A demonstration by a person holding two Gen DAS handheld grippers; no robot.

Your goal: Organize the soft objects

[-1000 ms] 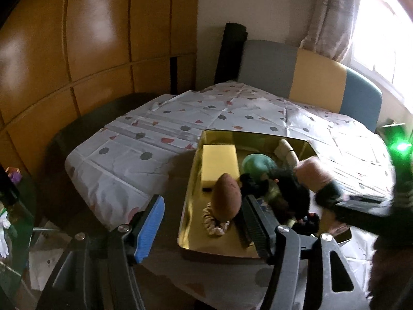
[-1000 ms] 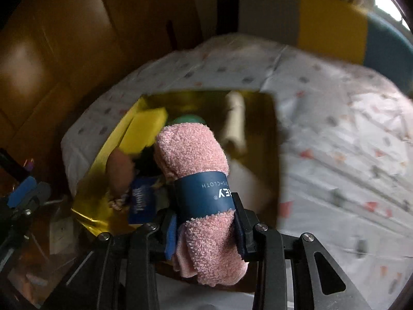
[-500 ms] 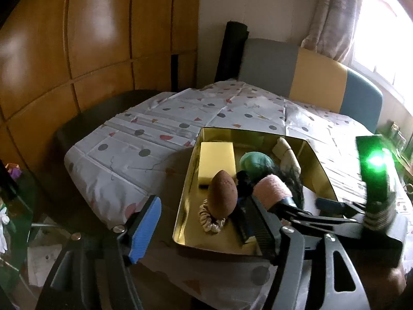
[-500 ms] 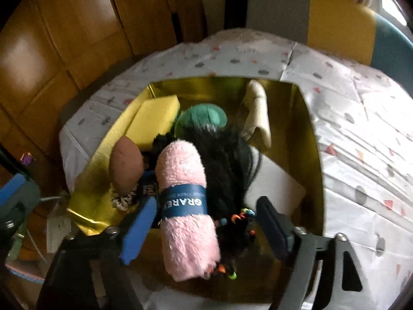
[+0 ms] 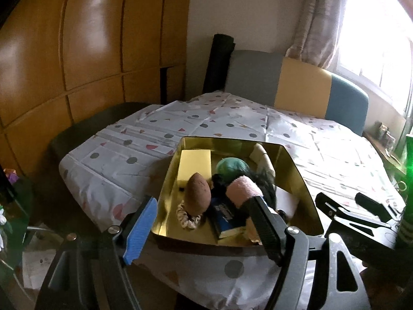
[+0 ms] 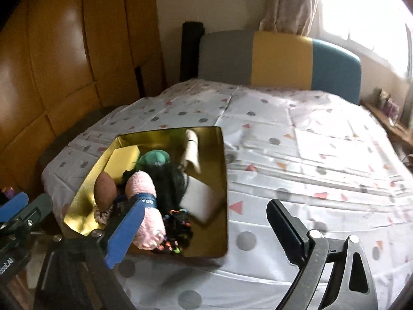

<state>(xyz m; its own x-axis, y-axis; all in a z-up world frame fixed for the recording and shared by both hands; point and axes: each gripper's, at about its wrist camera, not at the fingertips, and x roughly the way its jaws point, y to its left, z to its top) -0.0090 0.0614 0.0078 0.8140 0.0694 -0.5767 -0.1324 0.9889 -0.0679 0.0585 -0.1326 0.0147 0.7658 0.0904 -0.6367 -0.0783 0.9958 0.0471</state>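
A gold tray [image 5: 307,196] [image 6: 224,180] sits near the table's front edge. In it lie a pink rolled towel with a blue band [image 6: 144,201] [image 5: 242,190], a brown egg-shaped sponge [image 5: 198,195] [image 6: 104,190], a yellow sponge [image 5: 195,164] [image 6: 122,159], a green ball [image 5: 231,166] [image 6: 155,158], a black wig [image 6: 169,183], a scrunchie [image 5: 188,217] and a cream roll [image 6: 191,147]. My left gripper [image 5: 204,230] is open and empty before the tray. My right gripper [image 6: 204,228] is open and empty, above the tray's near right corner.
The table wears a white cloth with dots and triangles [image 6: 309,149]. A grey, yellow and blue chair back [image 6: 278,59] stands behind it. Wooden wardrobe panels [image 5: 77,51] are at left, a bright window at right. The right gripper's body shows in the left view [image 5: 361,219].
My right gripper opened and let the pink towel go into the tray, then drew back and up. The left gripper stayed open and shifted slightly.
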